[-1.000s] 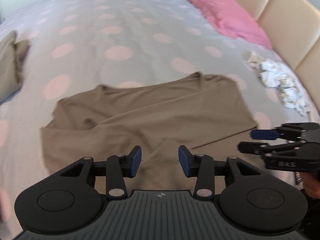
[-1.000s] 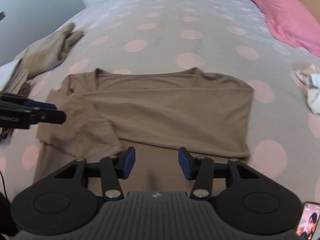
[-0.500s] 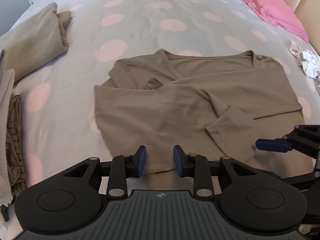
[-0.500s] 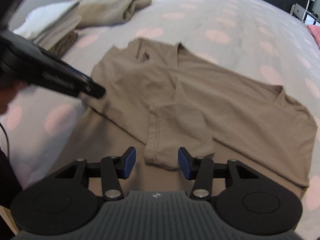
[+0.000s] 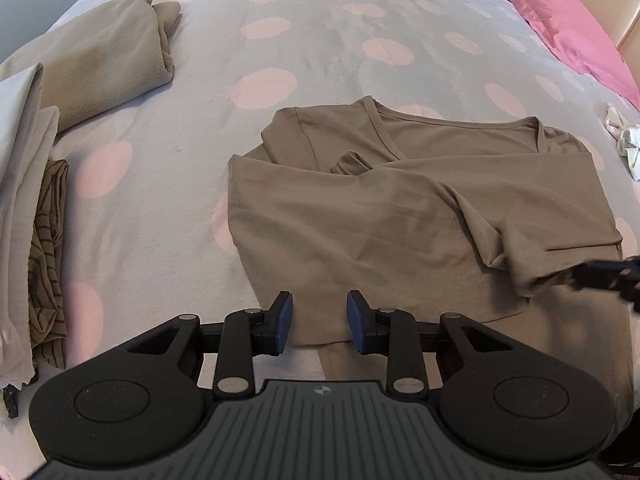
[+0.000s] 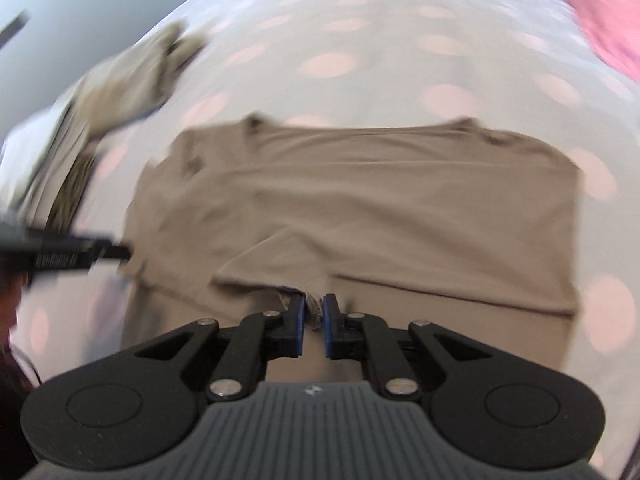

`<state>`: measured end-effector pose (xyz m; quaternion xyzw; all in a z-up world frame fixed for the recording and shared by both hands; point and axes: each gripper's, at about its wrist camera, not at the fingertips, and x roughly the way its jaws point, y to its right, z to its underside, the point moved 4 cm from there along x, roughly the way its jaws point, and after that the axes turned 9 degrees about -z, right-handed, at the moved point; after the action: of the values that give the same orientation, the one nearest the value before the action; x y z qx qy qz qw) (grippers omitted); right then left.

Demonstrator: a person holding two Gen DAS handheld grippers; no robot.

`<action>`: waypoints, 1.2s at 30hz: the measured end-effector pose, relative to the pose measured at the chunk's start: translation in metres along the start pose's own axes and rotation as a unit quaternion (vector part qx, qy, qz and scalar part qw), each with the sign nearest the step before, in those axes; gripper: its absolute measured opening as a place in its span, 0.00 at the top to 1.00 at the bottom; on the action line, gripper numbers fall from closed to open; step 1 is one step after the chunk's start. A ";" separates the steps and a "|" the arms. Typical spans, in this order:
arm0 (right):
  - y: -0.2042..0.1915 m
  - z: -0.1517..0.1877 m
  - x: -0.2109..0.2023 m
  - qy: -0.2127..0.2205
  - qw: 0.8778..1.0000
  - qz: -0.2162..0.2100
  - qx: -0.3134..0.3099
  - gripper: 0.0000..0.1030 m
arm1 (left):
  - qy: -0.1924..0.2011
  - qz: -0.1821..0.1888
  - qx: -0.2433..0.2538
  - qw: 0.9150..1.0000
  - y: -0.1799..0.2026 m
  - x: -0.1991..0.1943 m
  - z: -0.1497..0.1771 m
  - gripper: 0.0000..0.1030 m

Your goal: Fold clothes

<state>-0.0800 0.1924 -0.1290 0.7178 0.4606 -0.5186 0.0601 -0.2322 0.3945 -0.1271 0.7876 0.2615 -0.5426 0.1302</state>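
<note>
Shirt (image 5: 400, 216) flat on bed (image 5: 312, 60), sleeve cuff pinched in just-closed right jaws, hem between parted left jaws.

Each camera is sitting just behind its own gripper and looking steeply down at the bed (image 5: 320, 60). The left wrist view is looking over the left gripper (image 5: 319, 322) at the bottom of the frame. The right wrist view is blurry. Both views are sharing the brown shirt (image 5: 400, 216) in the middle, close up.
</note>
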 end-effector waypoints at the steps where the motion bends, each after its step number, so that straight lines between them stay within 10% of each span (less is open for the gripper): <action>1: 0.011 0.001 -0.006 0.003 1.000 0.007 0.024 0.91 | -0.001 0.000 0.001 1.000 0.001 0.000 0.000 0.73; 13: 0.105 0.025 -0.025 0.008 0.981 0.092 0.170 0.80 | -0.009 -0.008 0.032 0.999 0.024 0.009 -0.005 0.73; 26: 0.005 0.038 -0.021 0.053 0.988 0.046 -0.136 0.45 | -0.021 -0.021 0.043 0.999 0.030 0.022 -0.005 0.73; 31: -0.007 0.049 0.000 0.032 0.977 0.078 -0.196 0.49 | -0.008 -0.031 0.019 0.999 0.020 0.020 -0.010 0.73; 36: -0.005 0.050 0.007 0.027 0.969 0.118 -0.214 0.91 | -0.003 -0.046 -0.035 0.998 -0.005 0.016 -0.019 0.73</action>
<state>-0.1173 0.1714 -0.1555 0.7510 0.4747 -0.3776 0.2610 -0.2153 0.4124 -0.1343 0.7679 0.3160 -0.5409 0.1336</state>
